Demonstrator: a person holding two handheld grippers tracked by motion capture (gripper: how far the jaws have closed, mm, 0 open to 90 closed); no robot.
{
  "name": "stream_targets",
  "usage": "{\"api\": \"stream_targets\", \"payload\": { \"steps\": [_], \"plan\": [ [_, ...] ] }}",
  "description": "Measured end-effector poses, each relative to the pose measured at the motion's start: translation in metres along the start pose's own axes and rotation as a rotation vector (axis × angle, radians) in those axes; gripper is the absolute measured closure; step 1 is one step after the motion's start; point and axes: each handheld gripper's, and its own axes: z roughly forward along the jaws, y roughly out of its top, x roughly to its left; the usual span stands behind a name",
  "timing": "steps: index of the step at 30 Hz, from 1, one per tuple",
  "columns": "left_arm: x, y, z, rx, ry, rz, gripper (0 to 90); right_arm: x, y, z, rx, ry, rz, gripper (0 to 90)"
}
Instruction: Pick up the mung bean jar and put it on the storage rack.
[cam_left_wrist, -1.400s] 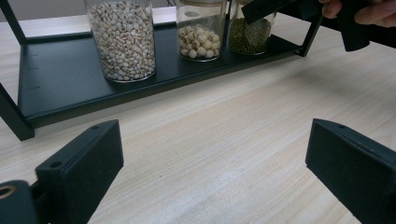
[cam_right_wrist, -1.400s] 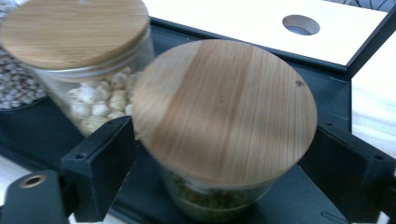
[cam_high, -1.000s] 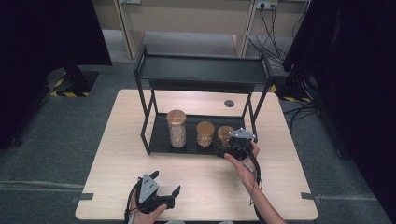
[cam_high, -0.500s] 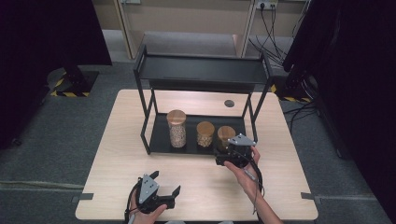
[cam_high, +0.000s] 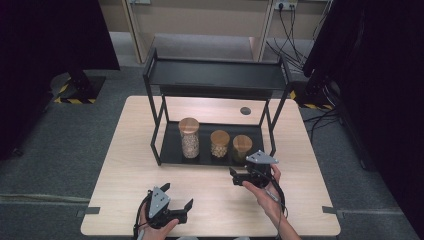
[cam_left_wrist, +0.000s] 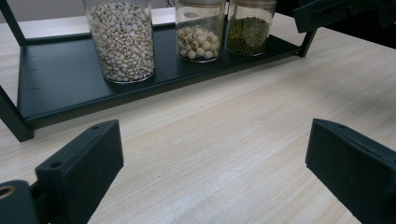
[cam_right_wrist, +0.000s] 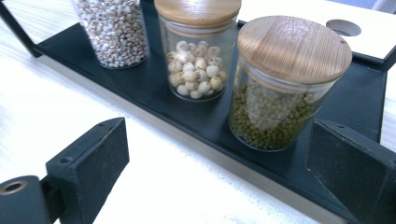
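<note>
Facing the green-bean jar (cam_right_wrist: 285, 88) on the rack's bottom shelf (cam_right_wrist: 144, 88), I hold my right gripper (cam_high: 248, 176) spread for grasping, my left gripper (cam_high: 175, 200) likewise spread, idle.

Tall jar (cam_right_wrist: 112, 30) cut off at top edge in both gripper views, lid unseen there; right hand (cam_high: 265, 192) covers most of right gripper (cam_high: 239, 176).

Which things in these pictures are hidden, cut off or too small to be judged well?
- Tall jar: its lid is cut off by the top edge of the right gripper view.
- Green bean jar: in the high view its contents are too small to tell.
- Rack's top shelf: it hides the table behind it in the high view.
- Left gripper: the hand covers its rear.
</note>
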Motion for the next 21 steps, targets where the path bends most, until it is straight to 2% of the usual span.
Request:
{"api": "stream_targets", "payload": {
  "steps": [17,21],
  "plan": [
    [0.0,0.0,0.0,-0.002,0.001,0.0,3.6,-0.002,-0.02,-0.021,-0.045,0.043,0.003,6.6],
    [0.0,0.0,0.0,0.0,0.001,-0.001,3.6,-0.004,-0.026,-0.026,-0.057,0.057,0.017,6.6]
  ]
}}
